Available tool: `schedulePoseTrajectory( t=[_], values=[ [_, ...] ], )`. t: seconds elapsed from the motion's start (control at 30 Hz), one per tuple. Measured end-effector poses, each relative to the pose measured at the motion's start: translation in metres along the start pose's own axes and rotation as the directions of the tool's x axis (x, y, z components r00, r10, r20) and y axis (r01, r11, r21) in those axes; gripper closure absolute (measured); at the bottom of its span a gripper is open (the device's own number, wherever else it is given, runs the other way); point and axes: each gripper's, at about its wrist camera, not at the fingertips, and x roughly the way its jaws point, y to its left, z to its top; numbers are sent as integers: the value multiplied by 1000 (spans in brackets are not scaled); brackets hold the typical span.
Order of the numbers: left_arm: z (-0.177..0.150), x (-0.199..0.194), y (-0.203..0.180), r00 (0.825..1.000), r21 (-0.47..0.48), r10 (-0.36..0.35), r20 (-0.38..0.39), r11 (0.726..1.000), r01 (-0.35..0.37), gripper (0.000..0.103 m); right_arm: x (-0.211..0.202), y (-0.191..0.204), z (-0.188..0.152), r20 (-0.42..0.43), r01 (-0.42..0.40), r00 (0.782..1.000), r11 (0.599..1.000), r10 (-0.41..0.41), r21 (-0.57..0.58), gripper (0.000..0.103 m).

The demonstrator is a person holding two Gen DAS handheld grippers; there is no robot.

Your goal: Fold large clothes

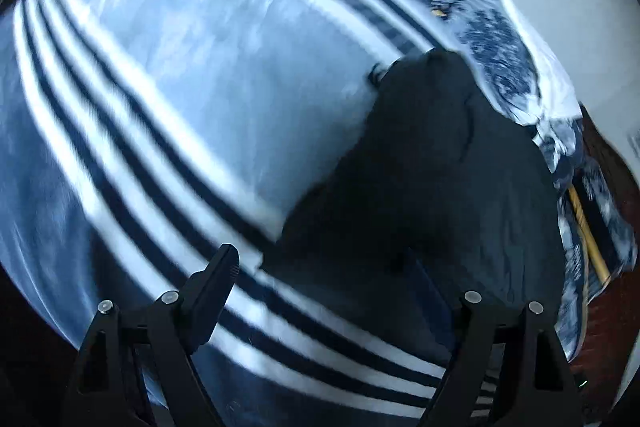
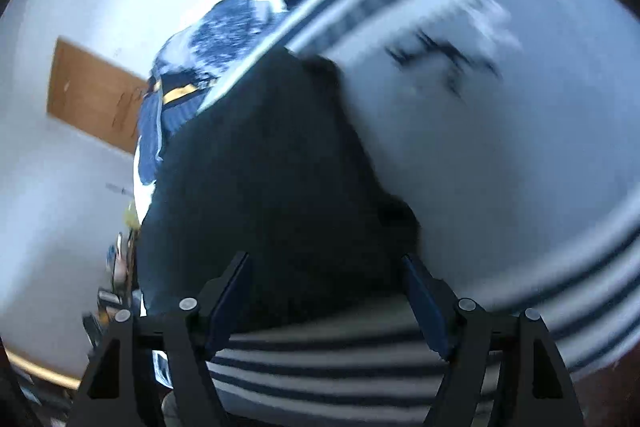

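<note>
White walls and a brown door [image 2: 94,95] behind the striped bedspread [image 1: 160,75]. Dark garment [image 1: 432,187] lies on it, looks half folded. My left gripper [image 1: 316,267] and right gripper [image 2: 326,291] both spread, empty. Next I'd grab an edge.

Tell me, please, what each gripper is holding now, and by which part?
Nothing. The left gripper and right gripper are both open above the dark garment.

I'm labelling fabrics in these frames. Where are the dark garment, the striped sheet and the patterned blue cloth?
dark garment [image 1: 420,187]: left wrist view, middle of its flat top.
striped sheet [image 1: 180,75]: left wrist view, plain pale band between stripes.
patterned blue cloth [image 2: 224,31]: right wrist view, mottled blue patch.
</note>
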Motion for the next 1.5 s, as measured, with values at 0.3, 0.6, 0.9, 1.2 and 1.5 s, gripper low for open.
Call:
schedulePoseTrajectory(
  t=[0.3,0.6,0.9,1.2,1.5],
  values=[
    [1,28,-4,996,-91,-82,-43,993,78,53,28,-17,4,-68,-65,995,996,69,66,65],
    [1,-23,-22,998,-48,-47,45,998,49,98,-15,-2,-20,16,-86,996,996,86,-24,100],
    [-11,-5,-8,997,-23,72,19,997,-72,93,-2,14,-26,8,100,995,990,-99,-97,101],
    [28,-60,-28,974,77,65,215,994,-83,53,-39,26,-2,59,86,995,986,-78,-142,63],
    [93,20,-87,1000,193,8,27,981,-13,52,13,65,77,-2,53,999,975,-54,-217,31]
  ],
)
